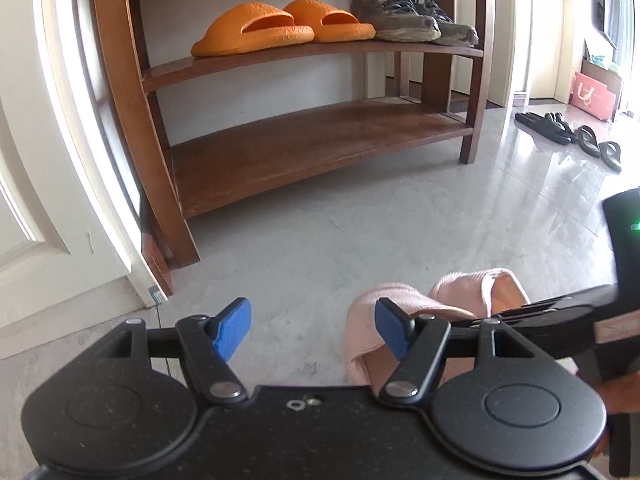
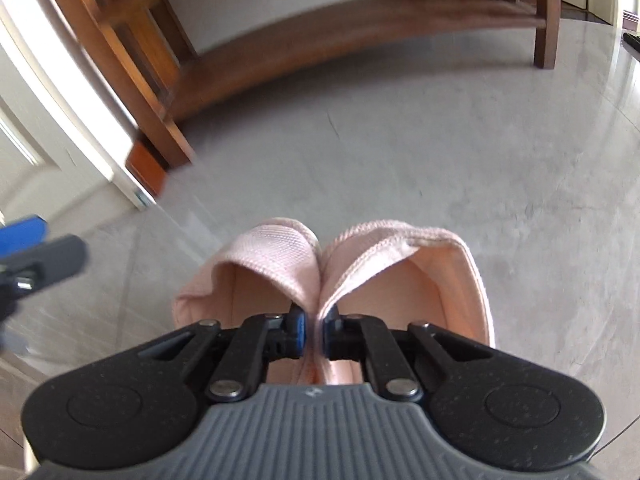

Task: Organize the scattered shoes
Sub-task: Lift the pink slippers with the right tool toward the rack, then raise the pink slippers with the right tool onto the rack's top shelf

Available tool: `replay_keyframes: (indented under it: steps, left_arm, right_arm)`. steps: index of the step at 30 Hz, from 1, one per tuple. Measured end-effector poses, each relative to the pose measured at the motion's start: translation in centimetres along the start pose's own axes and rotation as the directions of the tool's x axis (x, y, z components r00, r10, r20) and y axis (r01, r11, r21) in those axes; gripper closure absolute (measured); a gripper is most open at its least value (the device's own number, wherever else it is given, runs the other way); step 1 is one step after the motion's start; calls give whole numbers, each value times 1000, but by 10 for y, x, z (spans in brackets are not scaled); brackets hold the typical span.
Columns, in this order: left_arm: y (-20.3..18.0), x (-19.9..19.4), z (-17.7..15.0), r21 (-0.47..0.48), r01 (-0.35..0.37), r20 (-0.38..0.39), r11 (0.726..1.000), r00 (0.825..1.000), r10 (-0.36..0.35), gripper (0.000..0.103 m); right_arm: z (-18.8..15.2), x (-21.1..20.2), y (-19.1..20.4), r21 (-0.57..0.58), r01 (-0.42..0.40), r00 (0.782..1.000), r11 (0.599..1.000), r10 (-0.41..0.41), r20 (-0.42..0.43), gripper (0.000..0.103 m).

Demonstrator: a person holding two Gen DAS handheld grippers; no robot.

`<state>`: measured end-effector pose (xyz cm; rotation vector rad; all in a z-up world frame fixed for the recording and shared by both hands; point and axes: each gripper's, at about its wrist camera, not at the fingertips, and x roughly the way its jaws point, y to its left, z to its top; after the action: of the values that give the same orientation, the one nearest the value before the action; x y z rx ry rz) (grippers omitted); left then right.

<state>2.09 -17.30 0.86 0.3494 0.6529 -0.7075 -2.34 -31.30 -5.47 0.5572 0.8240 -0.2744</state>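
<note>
My right gripper [image 2: 314, 330] is shut on a pair of pink slippers [image 2: 404, 264], pinching their inner edges together above the grey floor. The same slippers show in the left wrist view [image 1: 460, 292], low right, with the right gripper's black body behind them. My left gripper [image 1: 312, 330] is open and empty, to the left of the slippers. A wooden shoe rack [image 1: 304, 140] stands ahead. Its middle shelf holds orange slides [image 1: 256, 28] and worn dark sneakers [image 1: 404, 16]. Its bottom shelf [image 2: 360, 28] is bare.
Black sandals [image 1: 568, 132] lie scattered on the glossy floor at the far right. A pink bag [image 1: 592, 96] stands behind them. A white door and frame [image 1: 60, 160] border the rack on the left.
</note>
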Motion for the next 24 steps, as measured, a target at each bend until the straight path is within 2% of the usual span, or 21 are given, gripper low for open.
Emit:
replay_keyframes:
  steps: [5,10,13,18,22,24]
  left_arm:
    - [0,-1,14,-28,-6,29,1000,1000,7,35]
    - [4,-11,33,-46,-17,82,999,996,21,35]
    - [12,-23,51,-75,-24,121,997,992,33,35]
    - [20,-47,91,-95,-24,190,995,981,42,35]
    - [22,-68,126,-85,-22,258,996,965,44,35]
    - [19,-80,142,-71,-29,300,997,953,49,35]
  right_arm:
    - [11,-26,0,12,-50,994,999,49,98,93]
    - [36,-60,-2,32,-105,972,994,95,216,93]
    - [68,-90,-1,44,-136,943,990,115,312,93]
    - [134,-159,7,-8,-180,863,984,162,479,93]
    - [195,-218,17,-77,-203,811,976,211,545,93]
    - [236,-244,26,-98,-214,801,972,232,551,93]
